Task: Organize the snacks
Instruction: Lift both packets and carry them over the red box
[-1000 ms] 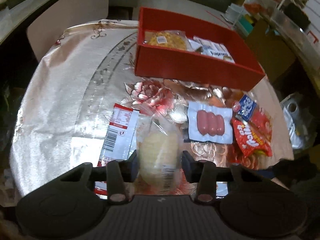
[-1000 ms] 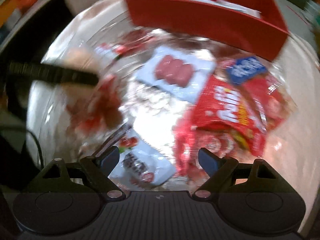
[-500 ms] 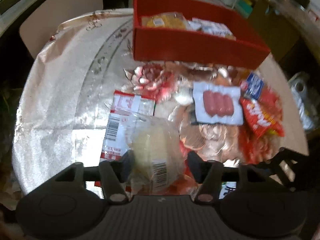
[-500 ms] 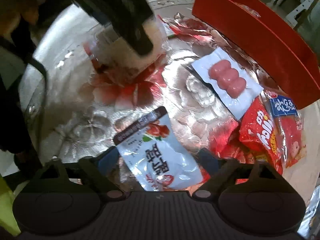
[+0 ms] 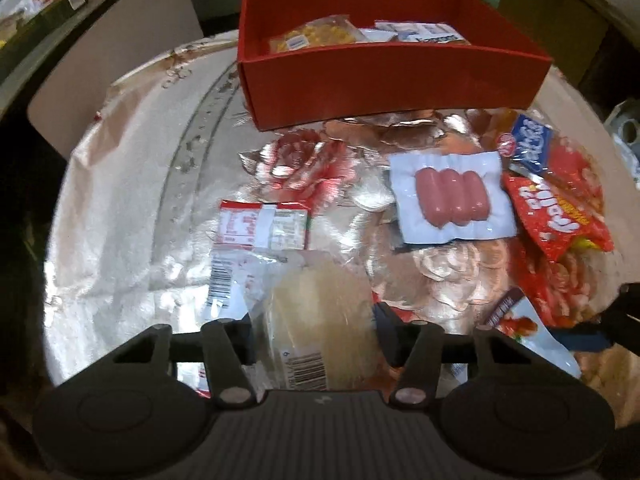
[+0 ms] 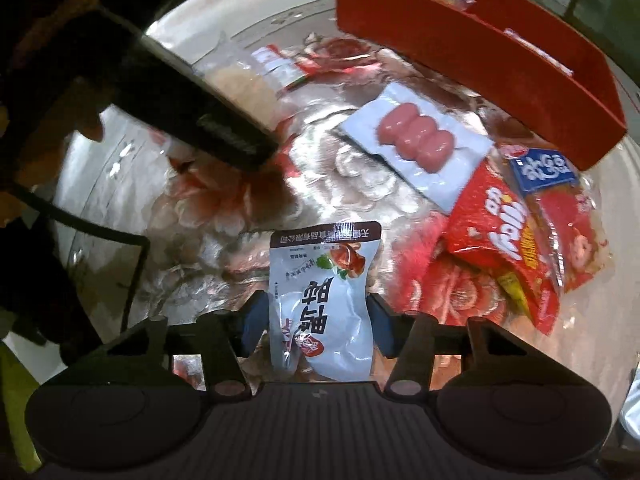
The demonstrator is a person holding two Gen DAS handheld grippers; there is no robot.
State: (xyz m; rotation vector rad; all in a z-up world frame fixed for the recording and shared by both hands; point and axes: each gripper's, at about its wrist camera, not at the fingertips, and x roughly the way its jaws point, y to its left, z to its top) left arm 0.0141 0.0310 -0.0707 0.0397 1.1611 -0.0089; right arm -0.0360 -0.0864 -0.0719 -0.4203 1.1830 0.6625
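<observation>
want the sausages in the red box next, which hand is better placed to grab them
Neither is free: left tongs are closing around the bread pack, right tongs around the white pouch. Once emptied, probably right; the sausages lie on its side.

The left hand-held gripper (image 5: 316, 338), jaws closing, straddles a pale clear-wrapped bun (image 5: 320, 320).
</observation>
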